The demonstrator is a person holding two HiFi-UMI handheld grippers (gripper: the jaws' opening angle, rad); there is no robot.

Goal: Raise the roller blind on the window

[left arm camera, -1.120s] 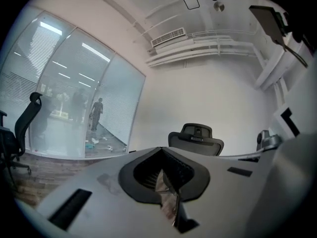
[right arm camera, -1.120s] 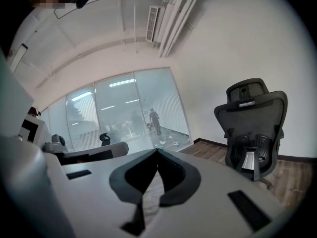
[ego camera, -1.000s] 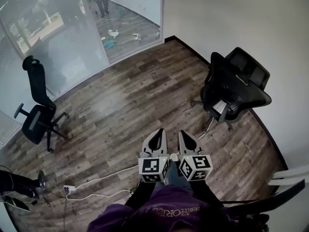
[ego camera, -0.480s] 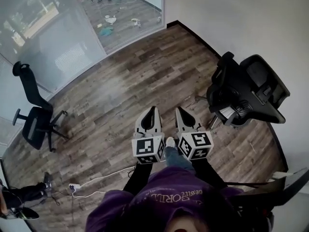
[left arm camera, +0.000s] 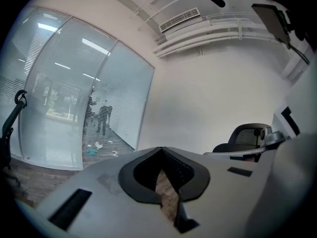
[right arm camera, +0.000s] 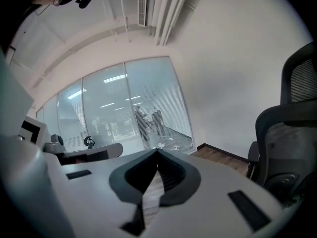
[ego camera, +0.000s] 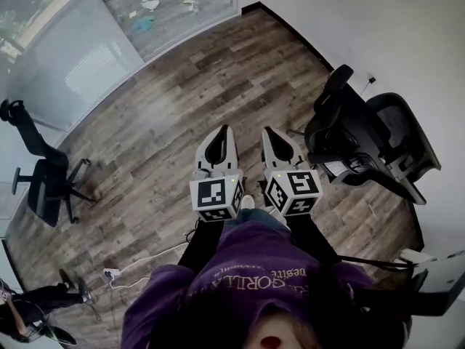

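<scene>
You hold both grippers out ahead of your chest, side by side and just apart, aimed across the wood-plank floor (ego camera: 167,115) toward the glazed wall (ego camera: 65,57). The left gripper (ego camera: 222,129) is pressed together at the tips with nothing between them, and the right gripper (ego camera: 266,130), tilted slightly downward, is closed and empty too. Your hands are hidden beneath the marker cubes; only black sleeves (ego camera: 200,242) and the purple sweatshirt (ego camera: 247,271) show behind them.

The slatted blind (left arm camera: 124,95) hangs on the glazing ahead and to your left, well apart from both grippers. Its top is cut off in the head view, and reflections make its lower edge hard to read. Two figures (left arm camera: 101,115) behind the glass are too blurred to make out.

One black office chair (ego camera: 367,147) stands just to your right, another (ego camera: 40,177) near the glass at left. A white cable (ego camera: 145,260) trails across the floor, and someone's leg (ego camera: 40,297) is cropped at the bottom-left corner
</scene>
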